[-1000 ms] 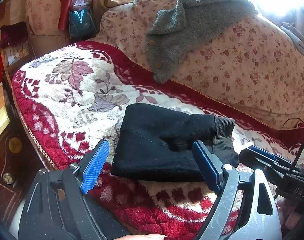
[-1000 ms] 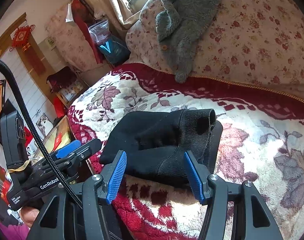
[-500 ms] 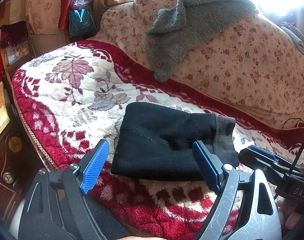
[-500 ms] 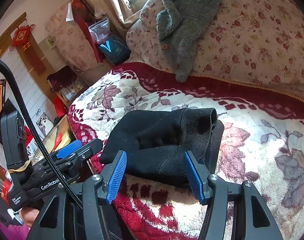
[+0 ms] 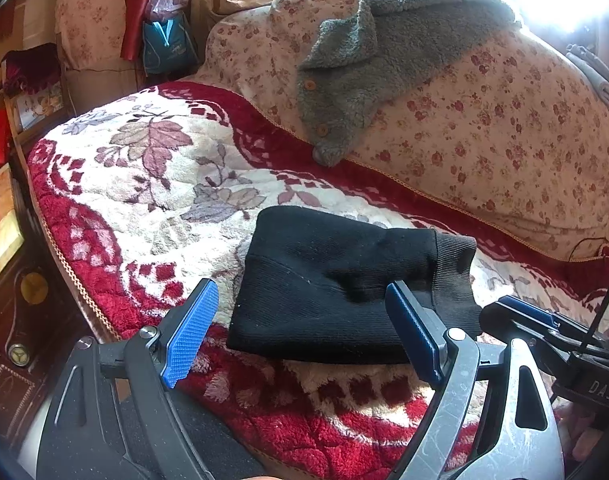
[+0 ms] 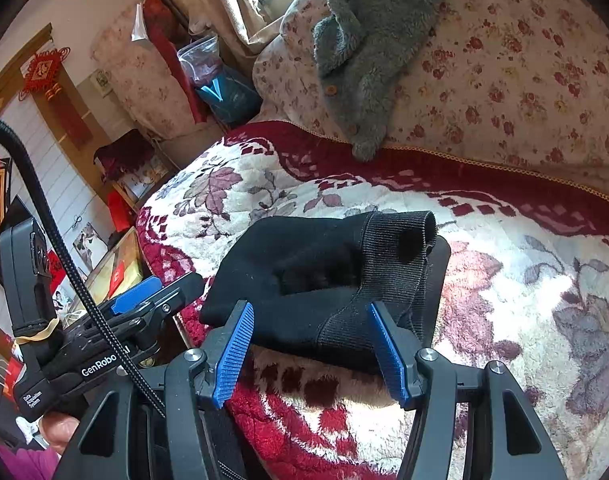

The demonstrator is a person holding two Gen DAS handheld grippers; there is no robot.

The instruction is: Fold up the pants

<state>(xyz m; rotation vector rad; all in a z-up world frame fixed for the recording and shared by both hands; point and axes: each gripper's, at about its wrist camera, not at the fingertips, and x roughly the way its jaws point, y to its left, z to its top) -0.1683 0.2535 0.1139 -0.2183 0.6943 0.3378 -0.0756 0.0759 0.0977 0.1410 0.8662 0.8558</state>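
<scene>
- Pants (image 5: 332,292): a compact black bundle is seen lying on the blanket (image 5: 156,208), near its front edge, with the ribbed cuff (image 6: 400,256) raised and open.
- Left gripper (image 5: 300,340): jaws are spread apart, nothing is held.
- Right gripper (image 6: 312,354): jaws are spread apart, nothing is held.
- Risk: the bundle is judged liable to spring open, since the raised cuff is not pressed flat.
- Risk: the plush pile may be snagged if the cuff is pinched low.

Bed (image 5: 116,200), red-and-cream floral blanket covering it; folded black pants (image 5: 336,280) lying just ahead of both grippers, grey fleece garment (image 5: 368,64) resting beyond.
</scene>
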